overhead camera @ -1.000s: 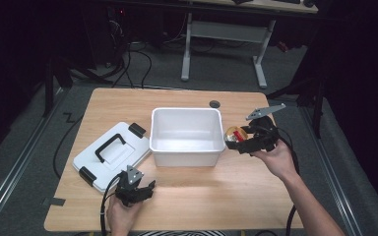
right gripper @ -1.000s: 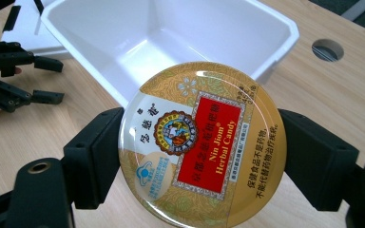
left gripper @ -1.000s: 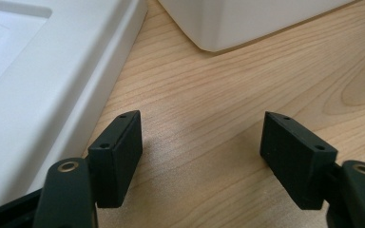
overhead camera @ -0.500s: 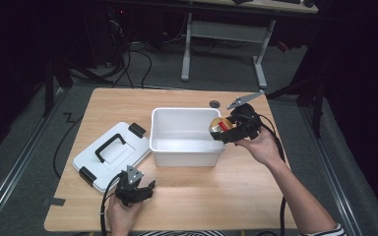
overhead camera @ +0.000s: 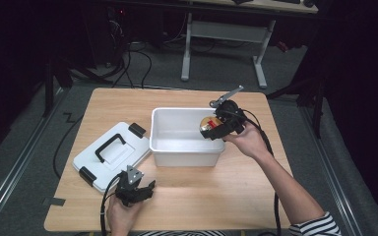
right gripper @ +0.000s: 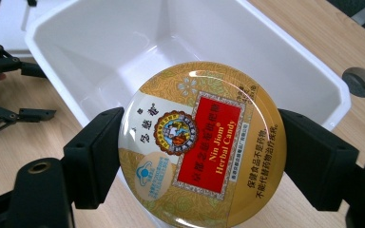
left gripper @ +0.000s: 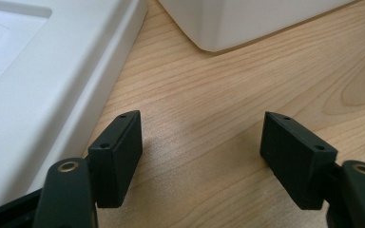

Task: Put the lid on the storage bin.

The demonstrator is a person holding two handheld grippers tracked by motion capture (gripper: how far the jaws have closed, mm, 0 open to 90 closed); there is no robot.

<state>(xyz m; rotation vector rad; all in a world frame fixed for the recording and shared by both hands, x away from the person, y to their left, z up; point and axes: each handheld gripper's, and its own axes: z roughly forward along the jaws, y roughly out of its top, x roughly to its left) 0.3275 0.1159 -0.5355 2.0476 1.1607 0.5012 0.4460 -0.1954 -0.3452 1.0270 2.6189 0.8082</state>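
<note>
**Hand-held gripper carries candy tin over the bin rim**

High view: the right hand-held gripper (overhead camera: 215, 129) sits at the right wall of the white bin (overhead camera: 177, 147), clenched on a round candy tin (overhead camera: 207, 123) that hangs just over the rim, above the inside of the bin. The lid (overhead camera: 109, 153) with its black handle lies on the table (overhead camera: 256, 187) just left of the bin. The left hand-held gripper (overhead camera: 139, 191) rests near the table's front edge, clear of the work.

Left gripper view: its jaws stand wide apart with only bare wood between them, holding nothing; the lid's edge lies to one side and a bin corner ahead.

Right gripper view: both pads press the tin's rim on opposite sides, its gold label (right gripper: 202, 142) facing the camera. Part of the tin is above the empty bin floor (right gripper: 138, 61); its lower part is still over the bin's near wall and the table.

To do this step well, I judge the tin should travel further inward until it is wholly past the rim, then come down close to the floor before the jaws let go, kept level so it lands flat rather than rolling on edge. A smooth round rim can slip in flat pads, so keep the squeeze steady until it is low.
</note>
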